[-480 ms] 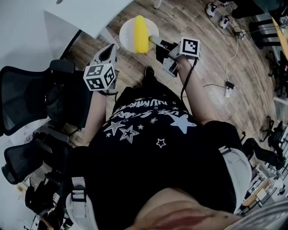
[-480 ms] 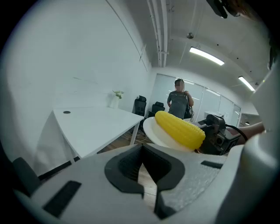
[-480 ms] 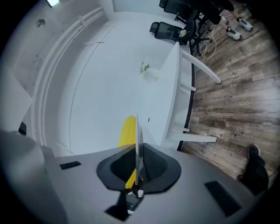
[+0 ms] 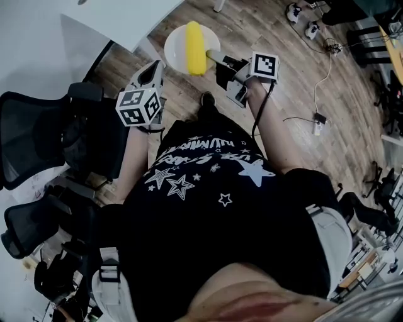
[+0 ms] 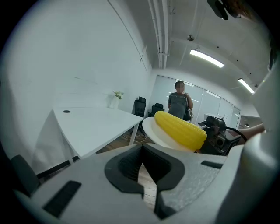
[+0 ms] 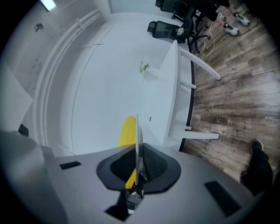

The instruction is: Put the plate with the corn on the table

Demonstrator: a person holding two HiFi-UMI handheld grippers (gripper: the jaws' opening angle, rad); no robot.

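Clamping the plate by its rim, right gripper holds it and the corn over the floor near the table — left gripper jaws together, empty.

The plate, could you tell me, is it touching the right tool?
Touching. The right gripper view shows the plate edge-on, its thin rim pinched between the two pads of the right tool.
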